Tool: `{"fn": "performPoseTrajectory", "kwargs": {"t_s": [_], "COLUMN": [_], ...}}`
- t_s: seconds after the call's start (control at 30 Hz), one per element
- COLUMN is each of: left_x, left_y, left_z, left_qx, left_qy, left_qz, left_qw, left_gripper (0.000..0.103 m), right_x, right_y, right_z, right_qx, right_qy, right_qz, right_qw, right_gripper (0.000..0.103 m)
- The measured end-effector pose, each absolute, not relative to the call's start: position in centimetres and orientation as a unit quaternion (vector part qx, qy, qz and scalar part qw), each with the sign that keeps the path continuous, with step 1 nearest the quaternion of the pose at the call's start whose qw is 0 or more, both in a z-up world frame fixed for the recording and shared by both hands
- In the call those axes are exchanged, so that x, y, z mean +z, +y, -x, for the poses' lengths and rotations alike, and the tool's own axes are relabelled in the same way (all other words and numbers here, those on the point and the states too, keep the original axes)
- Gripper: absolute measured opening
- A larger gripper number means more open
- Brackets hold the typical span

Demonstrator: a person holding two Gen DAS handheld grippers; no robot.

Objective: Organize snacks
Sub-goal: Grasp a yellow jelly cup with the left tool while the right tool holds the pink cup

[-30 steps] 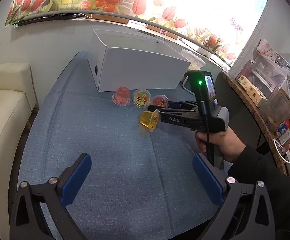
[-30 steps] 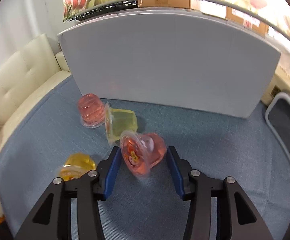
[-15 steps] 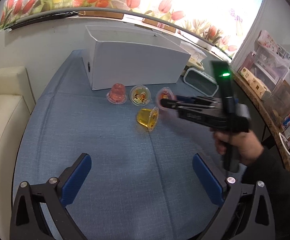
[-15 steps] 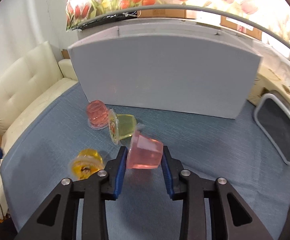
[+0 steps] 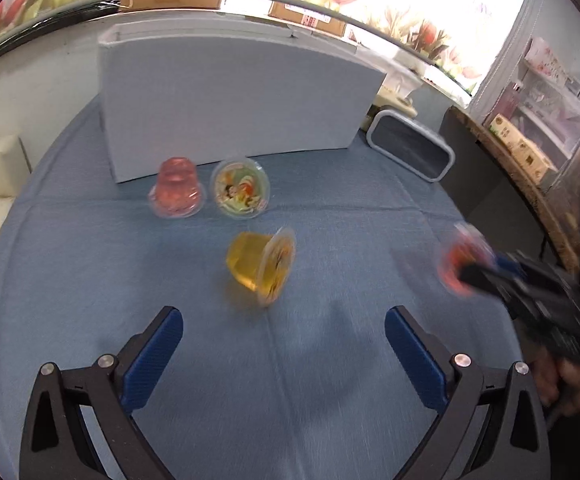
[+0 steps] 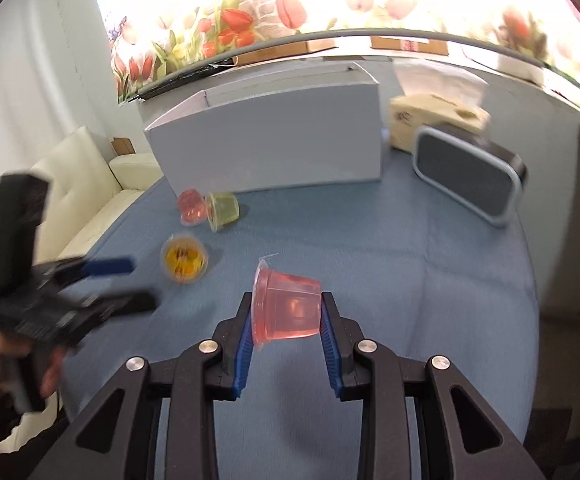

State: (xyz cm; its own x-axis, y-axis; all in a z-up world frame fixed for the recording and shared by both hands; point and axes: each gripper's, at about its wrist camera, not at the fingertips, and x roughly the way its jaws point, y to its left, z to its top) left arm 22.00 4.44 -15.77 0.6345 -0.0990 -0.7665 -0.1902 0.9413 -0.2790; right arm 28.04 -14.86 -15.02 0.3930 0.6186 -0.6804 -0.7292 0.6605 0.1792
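Note:
My right gripper (image 6: 285, 320) is shut on a pink jelly cup (image 6: 287, 310), held on its side above the blue cloth; the cup shows blurred at the right of the left wrist view (image 5: 464, 258). My left gripper (image 5: 283, 344) is open and empty, just short of a yellow jelly cup (image 5: 259, 266) lying on its side. Behind it a pink cup (image 5: 175, 188) stands upside down beside a green cup (image 5: 241, 189) on its side. A white box (image 5: 233, 100) stands at the back of the table.
A grey container with a white rim (image 6: 468, 174) lies at the back right, with a beige tissue box (image 6: 434, 120) behind it. A cream sofa (image 6: 89, 184) runs along the left. Shelves with boxes (image 5: 530, 140) stand on the right.
My right gripper closed on the pink cup, lifted it and drew back to the right, away from the other cups. My left gripper moved forward toward the yellow cup.

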Motion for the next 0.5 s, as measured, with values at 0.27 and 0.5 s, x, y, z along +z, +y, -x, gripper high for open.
{"fn": "performPoseTrajectory", "kwargs": {"t_s": [0.27,0.5], "left_x": [-17.3,-17.1], "left_y": [4.4,4.9], "left_z": [-25.4,-25.7], "left_qx": [0.042,0.056], "left_qy": [0.436,0.444], "left_qz": [0.142,0.109], "left_qw": [0.888,0.888], "left_gripper": [0.095,0.038], "right_x": [-15.3,-15.8], "right_y": [-18.1,-18.3], "right_z": [-24.5,-23.7], "right_qx": [0.403,0.408], "right_qy": [0.380,0.385], "right_qz": [0.055,0.039], "right_qw": [0.830,0.827], "right_gripper": [0.033,0.033]}}
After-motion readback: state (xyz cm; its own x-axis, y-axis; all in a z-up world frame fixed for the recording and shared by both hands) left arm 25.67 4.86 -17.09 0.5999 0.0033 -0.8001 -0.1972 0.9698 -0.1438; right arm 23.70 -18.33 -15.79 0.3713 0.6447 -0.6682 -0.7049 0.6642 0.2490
